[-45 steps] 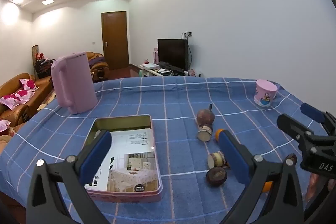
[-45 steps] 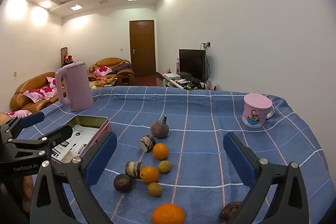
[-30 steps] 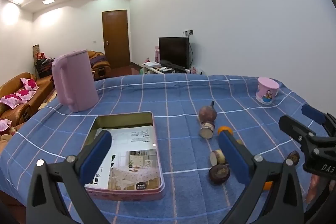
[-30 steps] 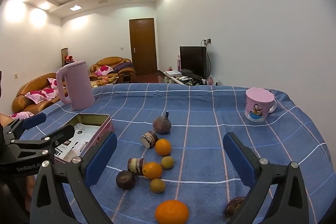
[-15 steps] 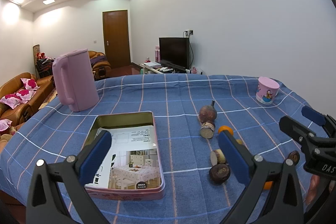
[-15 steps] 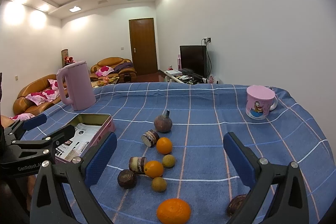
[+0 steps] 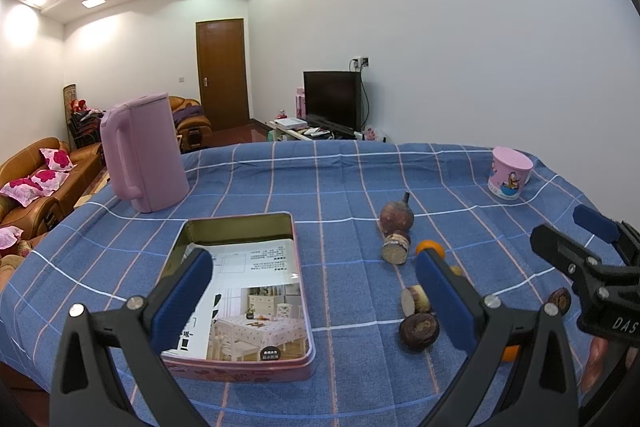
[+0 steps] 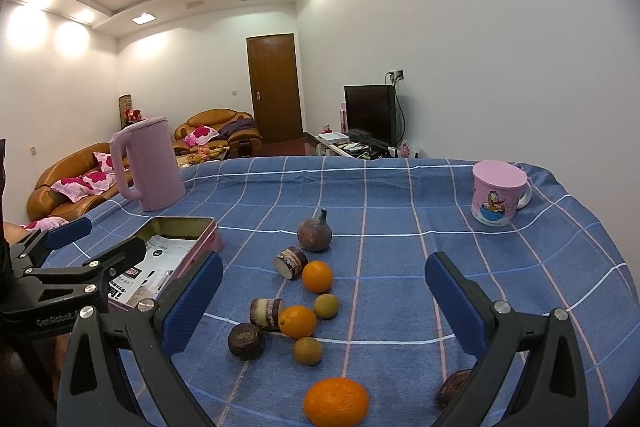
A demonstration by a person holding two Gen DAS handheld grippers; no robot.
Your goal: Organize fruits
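3 oranges, 1 tin, 1 mug

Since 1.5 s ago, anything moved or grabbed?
Nothing grabbed. Both views drifted slightly, as if the claws eased back a little. Left claw and right claw stay open and empty. Fruits, tin, jug and cup haven't moved.

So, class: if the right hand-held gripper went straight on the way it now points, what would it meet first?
Probably the loose fruit on the tablecloth: the right hand-held gripper, jaws open, frames the middle orange and small greenish fruit. Depth is unclear; it may pass above them.
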